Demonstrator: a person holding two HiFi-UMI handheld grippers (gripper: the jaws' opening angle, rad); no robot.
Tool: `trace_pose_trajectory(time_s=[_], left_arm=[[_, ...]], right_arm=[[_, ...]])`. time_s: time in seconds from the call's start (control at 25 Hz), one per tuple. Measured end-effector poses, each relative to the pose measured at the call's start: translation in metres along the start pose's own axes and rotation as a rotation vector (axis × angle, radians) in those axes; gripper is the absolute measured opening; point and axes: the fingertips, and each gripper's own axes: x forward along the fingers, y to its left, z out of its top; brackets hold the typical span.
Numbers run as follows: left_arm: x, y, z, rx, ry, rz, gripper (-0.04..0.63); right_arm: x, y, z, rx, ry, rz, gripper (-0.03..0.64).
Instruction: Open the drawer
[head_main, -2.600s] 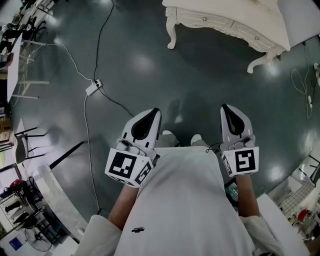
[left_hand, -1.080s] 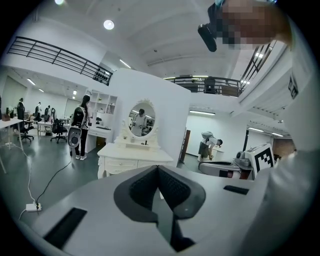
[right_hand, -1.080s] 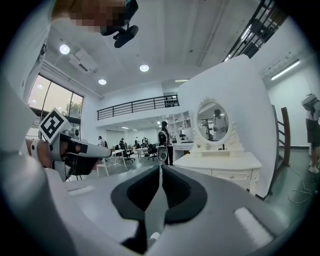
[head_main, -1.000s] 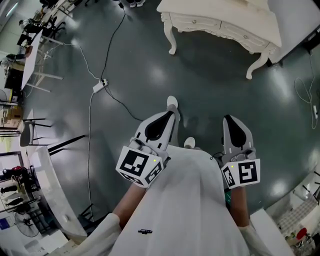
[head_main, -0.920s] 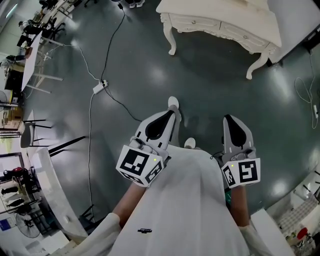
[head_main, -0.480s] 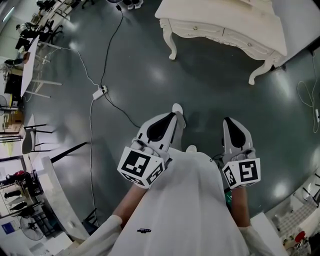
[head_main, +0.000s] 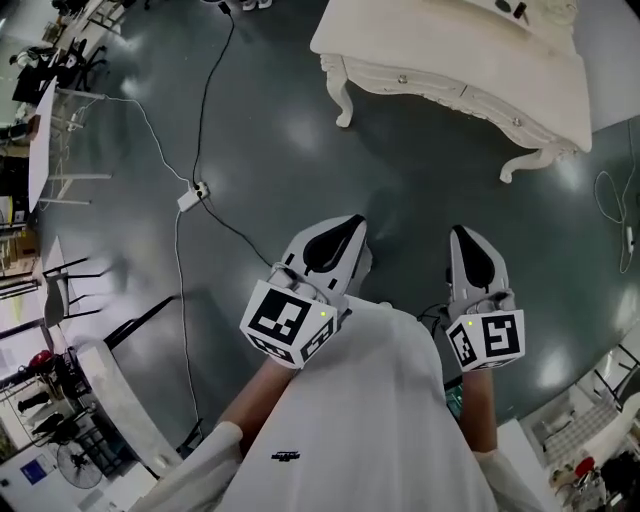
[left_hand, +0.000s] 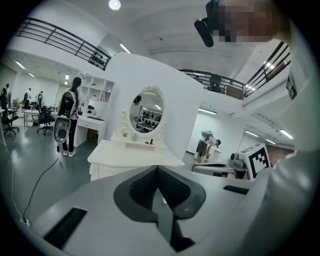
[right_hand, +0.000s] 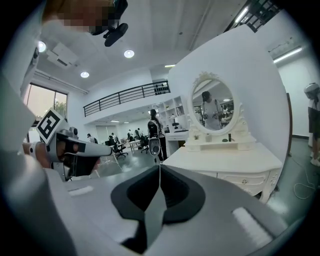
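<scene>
A white carved dressing table (head_main: 450, 40) stands ahead on the dark floor, with two knobbed drawers (head_main: 420, 82) in its front, both pushed in. It carries an oval mirror (left_hand: 146, 111). In the right gripper view one drawer knob (right_hand: 243, 181) shows under the tabletop (right_hand: 225, 162). My left gripper (head_main: 352, 225) and right gripper (head_main: 460, 236) are held side by side in front of my body, well short of the table. Both are shut with nothing between the jaws, as the left gripper (left_hand: 158, 169) and right gripper (right_hand: 159, 167) views show.
A power strip (head_main: 189, 196) with its cables lies on the floor to the left. Desks and chairs (head_main: 50, 110) line the far left and a pale curved counter (head_main: 120, 400) sits lower left. A person with a backpack (left_hand: 67, 112) stands beyond the table.
I have walked forward: the dressing table has come closer and more of its top shows. Both grippers travelled with me, still side by side and shut.
</scene>
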Motion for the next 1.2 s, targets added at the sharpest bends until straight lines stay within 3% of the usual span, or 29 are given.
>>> trace_pose_trajectory(time_s=[0.32,0.6,1.2], left_arm=[[0.074,0.097,0.049,-0.024,0.013,-0.022,0.009],[0.124,0.141,0.080,-0.009,0.014,-0.051,0.009],[0.206,0.141,0.088,-0.054,0.029,0.021,0.009]], right_arm=[[0.119,-0.031,0.037,0.014,0.026,-0.034,0.028],[0.191,-0.056,0.062,0.028,0.023,-0.028,0.035],[0.235,-0.118,0.068,-0.049,0.061,0.077,0.058]])
